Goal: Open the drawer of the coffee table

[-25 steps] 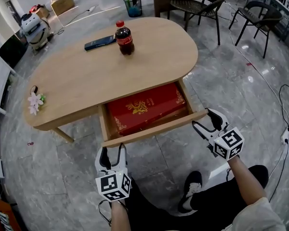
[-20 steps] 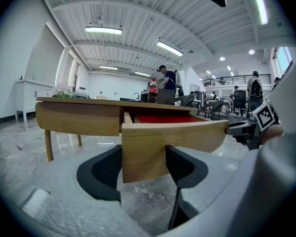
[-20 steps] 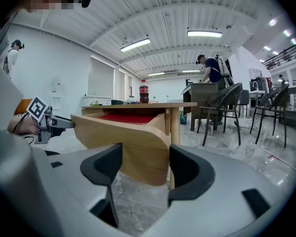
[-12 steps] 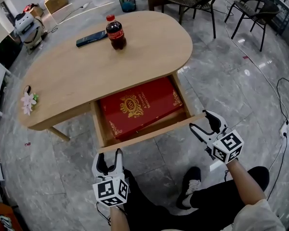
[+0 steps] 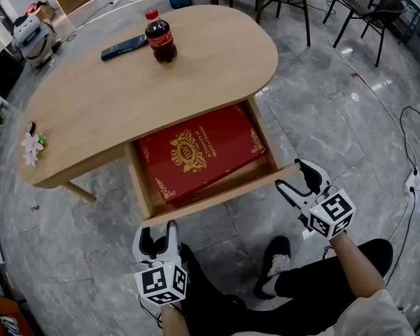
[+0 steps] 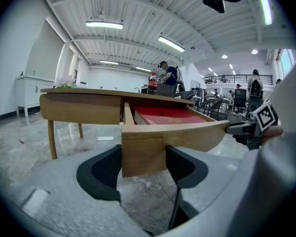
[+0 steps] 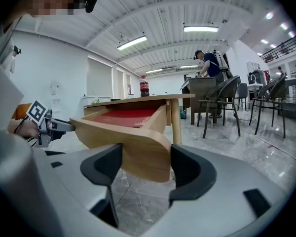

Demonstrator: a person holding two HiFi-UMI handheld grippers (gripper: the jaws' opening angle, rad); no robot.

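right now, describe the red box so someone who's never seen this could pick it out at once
Find the oval wooden coffee table on the grey floor; its drawer is pulled well out. The red box lies flat inside. Its gold emblem and its place below the tabletop set it apart from the cola bottle on top.

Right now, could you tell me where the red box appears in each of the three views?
Head view: red box at centre, inside the open drawer.
Left gripper view: red box, thin strip just right of centre.
Right gripper view: red box, strip left of centre.
Shared landmark: the pale drawer front just before it.
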